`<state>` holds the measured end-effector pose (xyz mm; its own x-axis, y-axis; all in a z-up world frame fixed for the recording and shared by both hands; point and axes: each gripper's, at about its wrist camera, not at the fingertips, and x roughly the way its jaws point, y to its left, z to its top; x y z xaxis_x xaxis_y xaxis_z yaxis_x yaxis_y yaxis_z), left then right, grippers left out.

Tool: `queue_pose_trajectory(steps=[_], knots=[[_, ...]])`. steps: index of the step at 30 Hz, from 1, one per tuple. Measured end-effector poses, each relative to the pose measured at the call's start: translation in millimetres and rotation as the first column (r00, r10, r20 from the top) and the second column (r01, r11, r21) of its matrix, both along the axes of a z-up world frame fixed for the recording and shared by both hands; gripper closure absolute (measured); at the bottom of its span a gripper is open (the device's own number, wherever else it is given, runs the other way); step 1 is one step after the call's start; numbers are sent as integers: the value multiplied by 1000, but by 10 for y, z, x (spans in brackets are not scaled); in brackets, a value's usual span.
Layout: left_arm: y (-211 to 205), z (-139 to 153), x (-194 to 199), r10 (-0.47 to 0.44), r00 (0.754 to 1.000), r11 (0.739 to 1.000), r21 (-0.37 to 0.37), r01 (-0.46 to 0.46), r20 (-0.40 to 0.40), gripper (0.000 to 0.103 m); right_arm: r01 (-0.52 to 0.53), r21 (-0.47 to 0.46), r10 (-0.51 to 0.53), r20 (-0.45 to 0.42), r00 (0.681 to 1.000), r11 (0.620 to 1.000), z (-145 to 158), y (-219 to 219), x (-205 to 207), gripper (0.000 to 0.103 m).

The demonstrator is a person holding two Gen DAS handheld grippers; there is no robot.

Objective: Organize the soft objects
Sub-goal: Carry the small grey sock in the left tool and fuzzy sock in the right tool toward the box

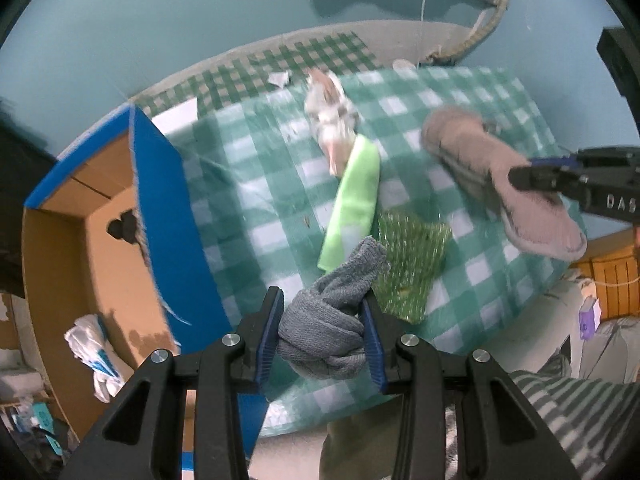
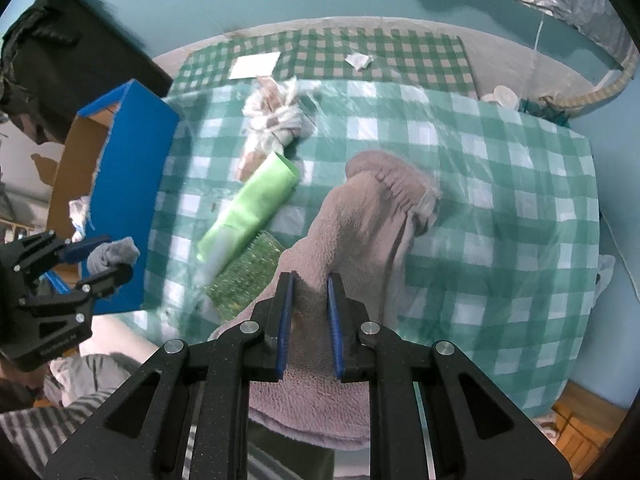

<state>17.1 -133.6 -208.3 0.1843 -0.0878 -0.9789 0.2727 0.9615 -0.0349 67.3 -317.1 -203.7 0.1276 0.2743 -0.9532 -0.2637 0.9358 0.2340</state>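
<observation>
While both point steeply down, left gripper (image 1: 323, 334) jaws pinching grey sock (image 1: 332, 320), right gripper (image 2: 310, 326) jaws pinching taupe sock (image 2: 360, 220).

The tabletop (image 2: 500, 184) wears a green-and-white checked cloth. The knotted sock (image 1: 332, 320) is grey, the fleece slipper sock (image 2: 360, 216) taupe, the roll (image 2: 248, 212) lime green, the scrubber (image 2: 244, 276) glittery green, the box (image 2: 132, 184) blue outside and brown inside.

Grey sock (image 1: 328, 320): ribbed knit, matt, in my left claw (image 1: 323, 332).
Taupe slipper sock (image 2: 360, 216): fuzzy fleece.
Surface (image 2: 500, 184): checked cloth under glossy clear plastic.
Box (image 1: 80, 216): matt cardboard.
</observation>
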Motion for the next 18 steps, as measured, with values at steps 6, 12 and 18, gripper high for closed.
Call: queue_pose_trajectory(steps=[6, 12, 18], knots=[[107, 198, 109, 38, 998, 999, -15, -37, 43, 64, -26, 7, 26, 36, 999, 1000, 168, 143, 38, 90], [276, 336, 129, 83, 994, 996, -24, -81, 67, 64, -73, 22, 72, 74, 995, 997, 341, 328, 53, 92], [501, 447, 100, 142, 986, 990, -27, -140, 83, 64, -117, 52, 111, 109, 988, 992, 556, 524, 65, 92]])
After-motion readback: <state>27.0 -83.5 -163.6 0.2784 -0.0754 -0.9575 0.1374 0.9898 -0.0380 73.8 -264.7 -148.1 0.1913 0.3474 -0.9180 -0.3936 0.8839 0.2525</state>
